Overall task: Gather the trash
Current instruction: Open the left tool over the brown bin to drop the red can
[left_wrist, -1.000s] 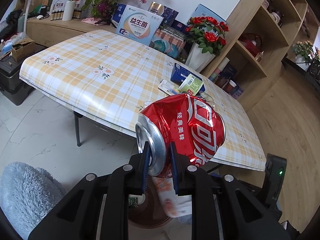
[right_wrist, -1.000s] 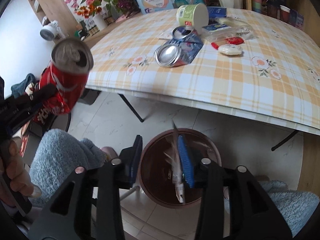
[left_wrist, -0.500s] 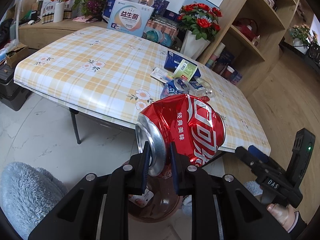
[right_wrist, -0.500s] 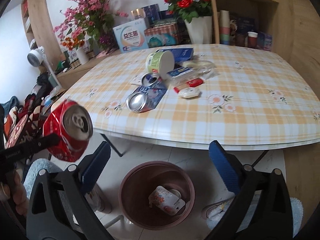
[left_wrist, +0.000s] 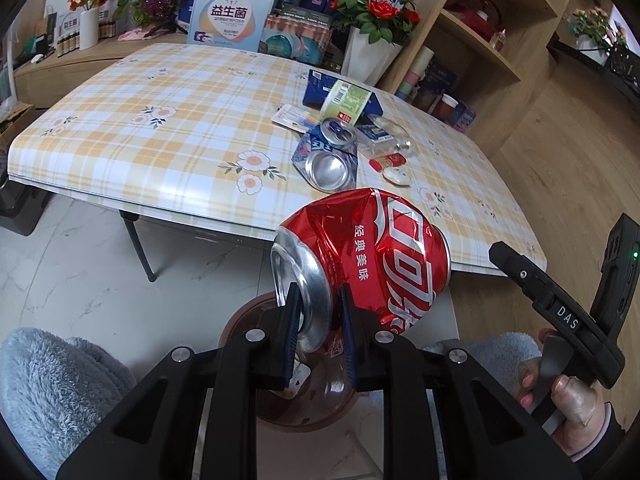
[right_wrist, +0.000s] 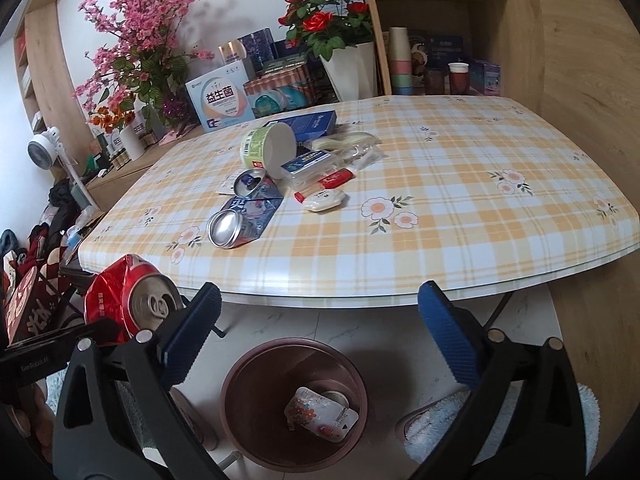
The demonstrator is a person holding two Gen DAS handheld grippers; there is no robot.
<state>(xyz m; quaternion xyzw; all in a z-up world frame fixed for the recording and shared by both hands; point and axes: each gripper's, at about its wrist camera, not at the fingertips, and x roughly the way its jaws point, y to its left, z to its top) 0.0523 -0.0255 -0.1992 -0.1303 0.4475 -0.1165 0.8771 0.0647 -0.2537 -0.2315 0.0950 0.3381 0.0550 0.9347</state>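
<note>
the left gripper (left_wrist: pixel 318 324) is clamping the crushed red can (left_wrist: pixel 368 256) above the brown bin (right_wrist: pixel 294 400), past the table's near edge; the right gripper (right_wrist: pixel 318 340) is standing wide and empty, its jaws having just been opening.

floor (right_wrist: pixel 280 324) – white marble | shelving (right_wrist: pixel 440 20) – wood | wall (right_wrist: pixel 240 0) – white

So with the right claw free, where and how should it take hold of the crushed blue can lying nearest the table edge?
Probably across the flattened middle of the crushed blue aluminium can, coming down from above on the bin side. It lies on its side with its round silver end toward the table edge, and the creased blue walls give flat faces. The wide-open right claw is empty.
</note>
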